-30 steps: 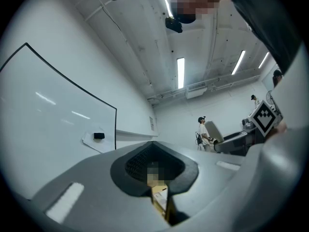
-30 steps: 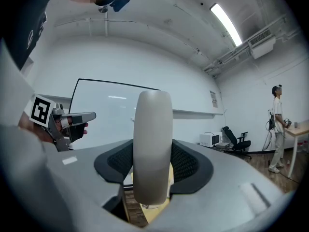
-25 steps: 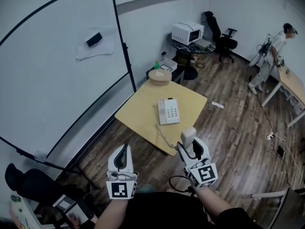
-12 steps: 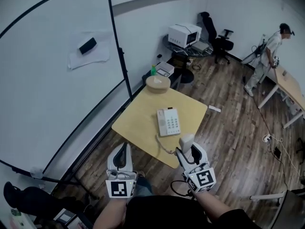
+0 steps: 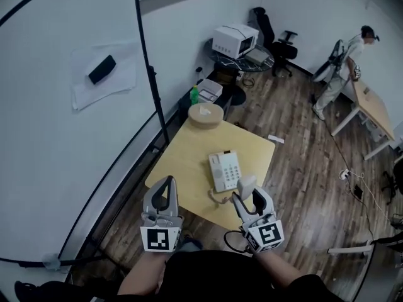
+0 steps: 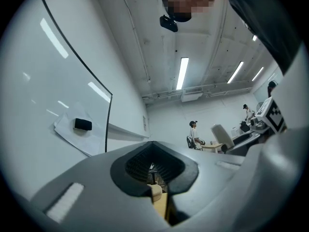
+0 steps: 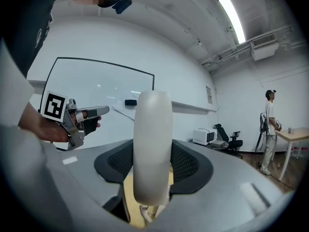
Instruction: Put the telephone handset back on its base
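Note:
The white telephone base (image 5: 225, 170) lies on the yellow square table (image 5: 189, 156), near its front edge. My right gripper (image 5: 250, 200) is shut on the white handset (image 5: 247, 186), which stands upright between the pads just right of and nearer than the base. A coiled cord (image 5: 217, 197) runs from the base toward the handset. In the right gripper view the handset (image 7: 152, 149) fills the gap of the right gripper (image 7: 152, 166). My left gripper (image 5: 165, 197) hovers over the table's near left edge, shut and holding nothing; in its own view the left gripper (image 6: 154, 170) points up at the room.
A round tan box (image 5: 206, 114) sits on the table's far corner. A whiteboard on a black stand (image 5: 151, 99) is at the left. Beyond are a microwave (image 5: 234, 39), an office chair (image 5: 280, 43), a person (image 5: 337, 68) and another table (image 5: 371, 106).
The table and phone base have come nearer to both grippers. The handset, still held upright, now sits close beside the base. The left gripper is over the table's edge.

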